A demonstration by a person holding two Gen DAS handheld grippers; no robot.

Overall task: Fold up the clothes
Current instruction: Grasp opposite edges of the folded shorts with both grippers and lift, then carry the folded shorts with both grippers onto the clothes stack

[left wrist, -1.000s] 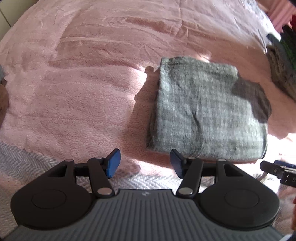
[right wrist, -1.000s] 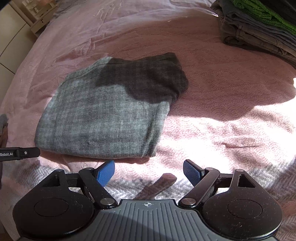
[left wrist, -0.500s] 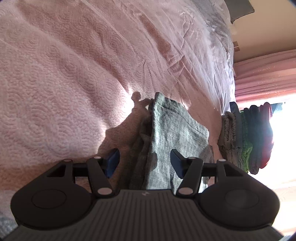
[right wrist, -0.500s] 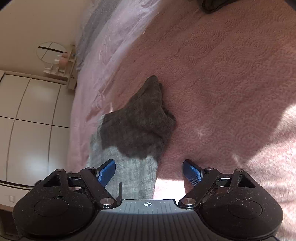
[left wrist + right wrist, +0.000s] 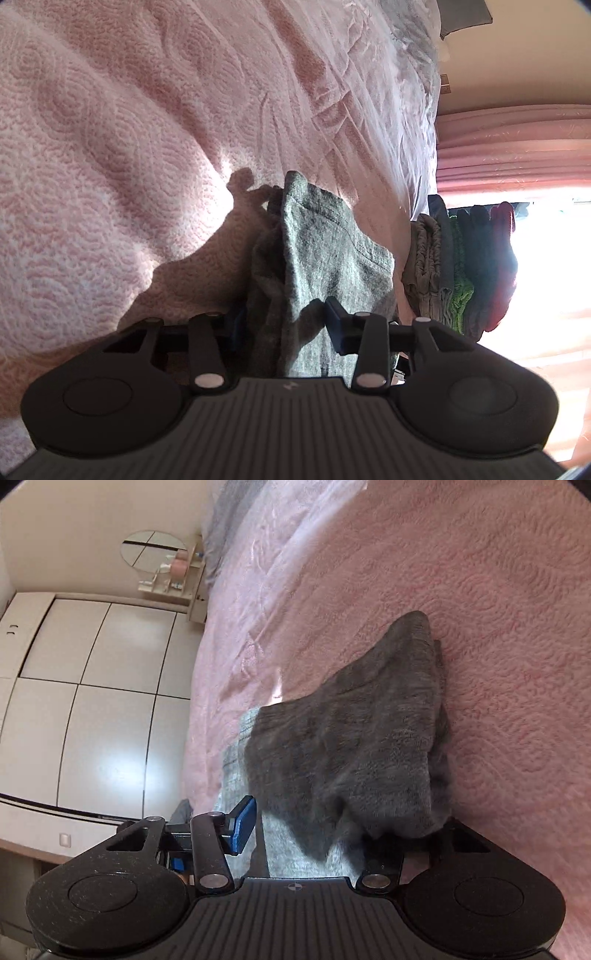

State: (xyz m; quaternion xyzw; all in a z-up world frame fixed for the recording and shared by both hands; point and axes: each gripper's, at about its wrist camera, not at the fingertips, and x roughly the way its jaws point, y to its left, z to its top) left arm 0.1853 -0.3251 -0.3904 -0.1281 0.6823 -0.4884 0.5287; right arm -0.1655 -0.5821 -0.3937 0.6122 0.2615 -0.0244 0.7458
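Observation:
A folded grey garment (image 5: 325,258) lies on the pink quilted bedspread (image 5: 110,147). My left gripper (image 5: 284,328) is turned on its side, and its open jaws straddle the garment's near left edge, one finger under the folds and one over them. In the right wrist view the same garment (image 5: 351,757) fills the middle. My right gripper (image 5: 332,827) is also on its side, jaws open around the garment's right edge; its right finger is hidden under the cloth, and its blue left pad (image 5: 242,825) shows above it.
A stack of folded clothes (image 5: 458,269) in grey, green and red stands on the bed beyond the garment. Pink curtains (image 5: 517,147) and a bright window lie past it. White wardrobe doors (image 5: 92,701) and a small shelf (image 5: 173,583) stand beside the bed.
Both grippers rolled onto their sides and dropped to the bed. They slid in onto opposite edges of the garment, which now sits between each pair of open fingers.

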